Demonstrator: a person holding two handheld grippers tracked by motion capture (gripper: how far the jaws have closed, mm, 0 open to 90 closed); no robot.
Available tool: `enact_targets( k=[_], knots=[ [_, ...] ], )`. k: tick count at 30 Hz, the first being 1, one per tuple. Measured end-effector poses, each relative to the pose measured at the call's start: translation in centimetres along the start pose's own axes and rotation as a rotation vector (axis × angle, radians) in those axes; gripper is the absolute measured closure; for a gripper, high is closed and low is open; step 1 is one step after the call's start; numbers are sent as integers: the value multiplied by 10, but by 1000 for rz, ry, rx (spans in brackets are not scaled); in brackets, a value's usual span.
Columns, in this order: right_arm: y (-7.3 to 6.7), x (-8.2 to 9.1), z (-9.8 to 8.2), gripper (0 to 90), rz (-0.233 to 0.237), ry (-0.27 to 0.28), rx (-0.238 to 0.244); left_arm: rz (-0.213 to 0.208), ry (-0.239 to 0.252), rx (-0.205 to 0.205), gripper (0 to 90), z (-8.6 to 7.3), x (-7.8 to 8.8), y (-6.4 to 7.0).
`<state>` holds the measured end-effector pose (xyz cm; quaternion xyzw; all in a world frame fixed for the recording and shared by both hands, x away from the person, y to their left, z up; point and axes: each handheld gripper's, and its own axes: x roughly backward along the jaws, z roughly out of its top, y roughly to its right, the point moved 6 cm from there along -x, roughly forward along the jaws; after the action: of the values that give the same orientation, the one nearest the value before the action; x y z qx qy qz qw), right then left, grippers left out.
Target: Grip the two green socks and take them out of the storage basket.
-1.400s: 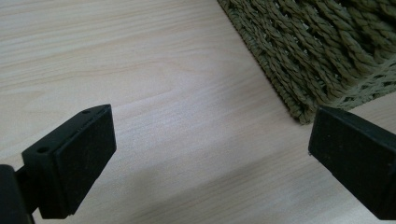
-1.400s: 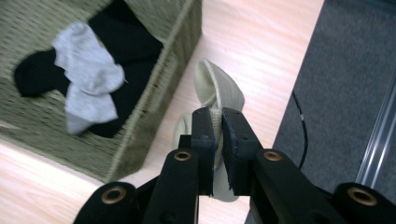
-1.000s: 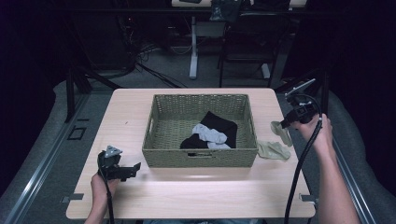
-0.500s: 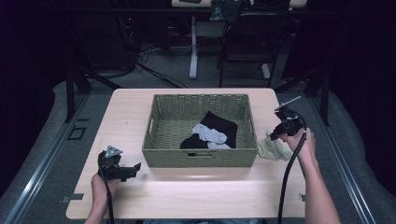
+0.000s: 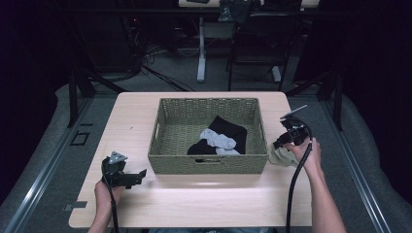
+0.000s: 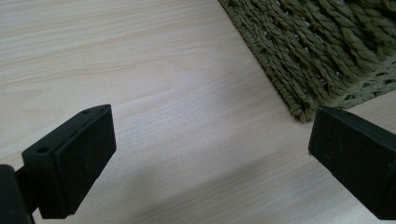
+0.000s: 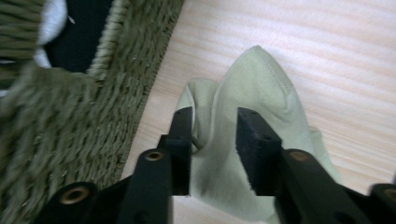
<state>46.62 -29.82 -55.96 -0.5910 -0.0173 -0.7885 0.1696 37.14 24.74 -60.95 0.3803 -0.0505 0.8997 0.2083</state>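
Observation:
A pale green sock (image 5: 281, 158) (image 7: 261, 88) lies bunched on the table just right of the woven basket (image 5: 209, 162) (image 7: 93, 121). My right gripper (image 5: 279, 144) (image 7: 215, 114) points down onto it. Its jaws have just been opening and now stand a little apart, with a fold of the sock between them. Inside the basket lie a black sock (image 5: 228, 128) and a light grey sock (image 5: 218, 141). My left gripper (image 5: 141, 174) (image 6: 210, 140) hovers open over bare table near the basket's front left corner (image 6: 317, 51), with nothing between its jaws.
The light wooden table (image 5: 204, 199) has free room in front of the basket and to its left. Behind the table stand chairs and desk legs in the dark. The right gripper's black cable (image 5: 294, 184) trails along the person's forearm.
The right gripper has come down with the green sock from above the table to the tabletop beside the basket, and its jaws have parted. The left gripper has stayed put.

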Motion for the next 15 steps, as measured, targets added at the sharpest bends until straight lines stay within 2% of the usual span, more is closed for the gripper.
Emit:
enact_targets(
  k=[2,5,7,9,15],
  knots=[
    [-2,8,-1,575,-14,35,2,0,-1,0,8,0,0,0],
    [-4,20,-5,489,-23,47,27,1,4,-1,8,0,-1,1],
    [-8,31,-9,405,-36,83,41,-3,-2,-2,8,0,0,1],
    [-11,42,-13,379,-50,114,52,-3,-3,0,8,0,-1,1],
    [-26,67,-33,225,-50,183,101,0,-4,-3,8,0,-1,1]
  ],
)
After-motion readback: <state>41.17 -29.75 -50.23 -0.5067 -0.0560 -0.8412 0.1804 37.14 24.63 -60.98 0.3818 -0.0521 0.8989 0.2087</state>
